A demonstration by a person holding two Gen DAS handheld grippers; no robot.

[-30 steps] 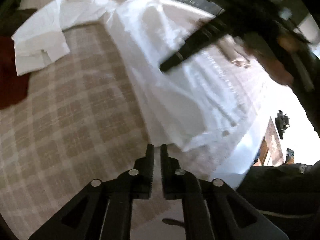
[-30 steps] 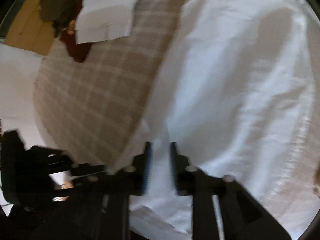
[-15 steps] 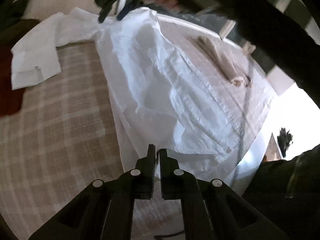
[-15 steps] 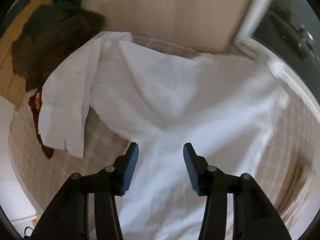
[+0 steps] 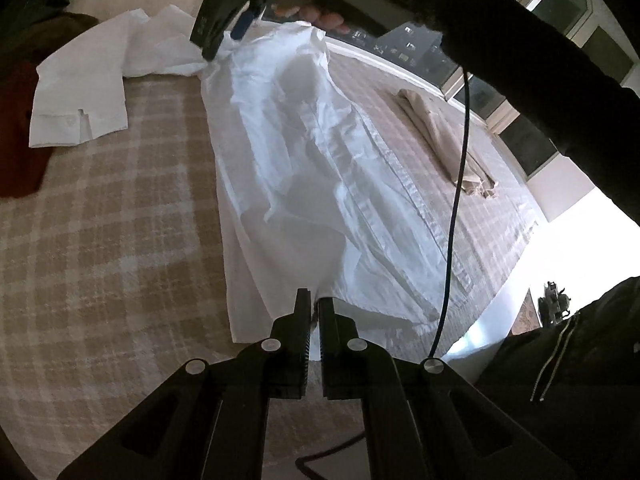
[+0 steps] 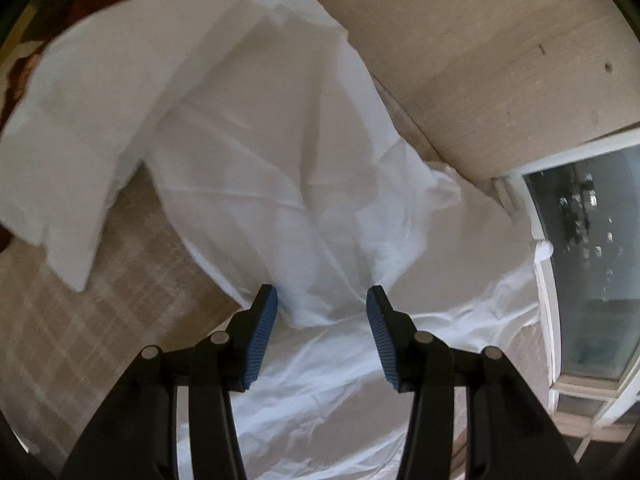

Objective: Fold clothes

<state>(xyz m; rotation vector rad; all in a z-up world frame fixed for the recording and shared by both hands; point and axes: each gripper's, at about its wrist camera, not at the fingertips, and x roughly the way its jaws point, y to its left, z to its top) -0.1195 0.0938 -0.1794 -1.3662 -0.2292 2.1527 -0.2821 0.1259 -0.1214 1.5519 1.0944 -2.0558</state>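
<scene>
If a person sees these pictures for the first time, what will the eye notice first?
First, the large white button-up shirt spread lengthwise on the beige checked bedcover. The left gripper is shut on its near hem, and the right gripper hangs open above the collar end. A folded beige cloth lies apart by the window.

No legible text (anywhere)
</scene>
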